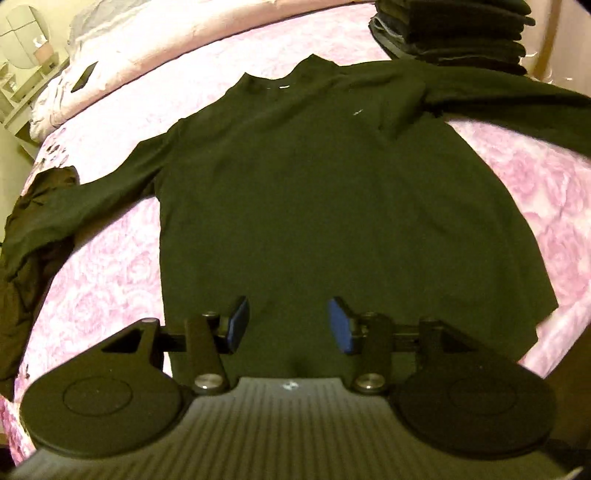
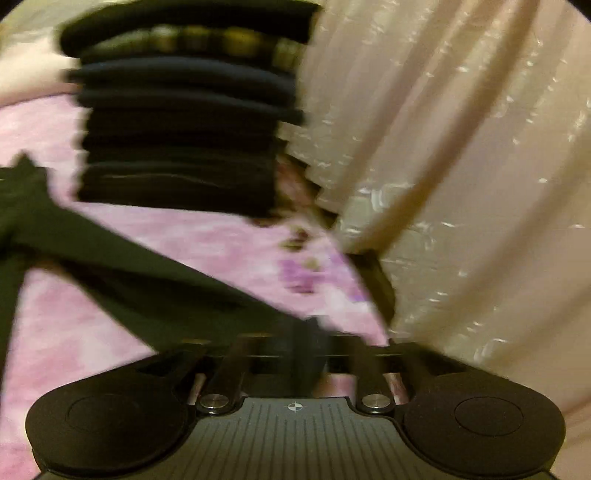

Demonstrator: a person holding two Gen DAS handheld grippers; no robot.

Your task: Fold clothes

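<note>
In the left wrist view, one dark long-sleeved top (image 1: 314,192) of soft, matte knit lies flat on the bed (image 1: 110,273), collar toward the far edge, hem toward the near edge, its two sleeves spread toward the left and right edges. The bed cover is pink with a mottled rose pattern. The left gripper (image 1: 288,325) hovers over the hem with its blue-padded fingers (image 1: 238,323) spread apart and nothing between them. One stack of folded dark clothes (image 1: 450,33) sits at the far right corner, a crumpled dark garment (image 1: 33,236) lies at the left edge, and a small flat dark rectangle (image 1: 84,76) rests on pale bedding at the far left. In the blurred right wrist view, the right gripper (image 2: 308,354) is closed, pinching the end of one sleeve (image 2: 147,273), which stretches taut across the pink cover. The stack (image 2: 184,122) shows about eight layers. Beside it hangs a cream curtain (image 2: 461,166) in soft vertical folds with shiny flecks.
</note>
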